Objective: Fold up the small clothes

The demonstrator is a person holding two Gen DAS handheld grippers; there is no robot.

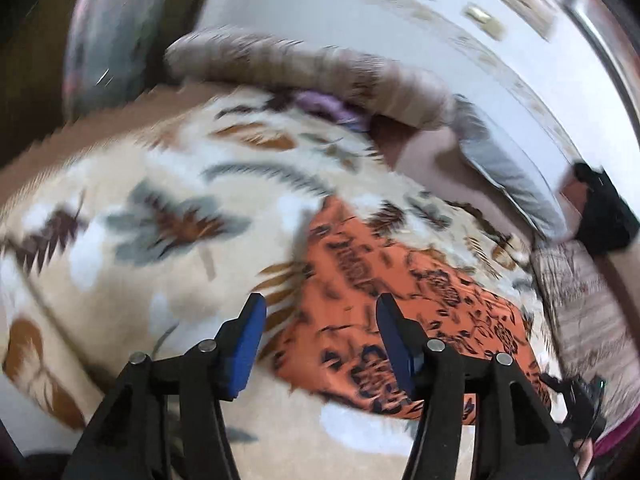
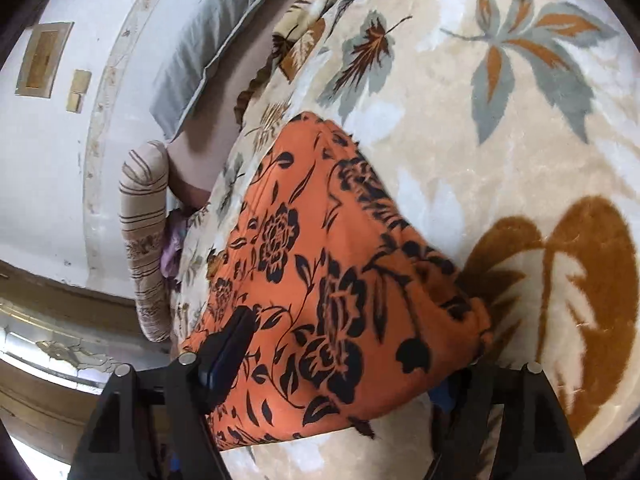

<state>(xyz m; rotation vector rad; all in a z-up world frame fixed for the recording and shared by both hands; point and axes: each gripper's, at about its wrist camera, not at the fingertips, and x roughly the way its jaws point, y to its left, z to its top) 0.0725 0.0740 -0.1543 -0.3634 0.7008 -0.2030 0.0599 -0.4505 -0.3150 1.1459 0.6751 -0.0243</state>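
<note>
A cream leaf-patterned blanket (image 2: 500, 152) covered the bed. On it lay the orange floral garment (image 2: 320, 280), folded. The right tongs (image 2: 340, 364) stood wide astride its near edge; the left tongs (image 1: 320, 344) hung apart, empty, above it.

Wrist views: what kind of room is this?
Most likely a bedroom, work done on a bed. A plush leaf-print blanket covers the surface under the orange floral garment, a grey pillow lies at its edge, and a striped bolster sits against the white wall.
</note>
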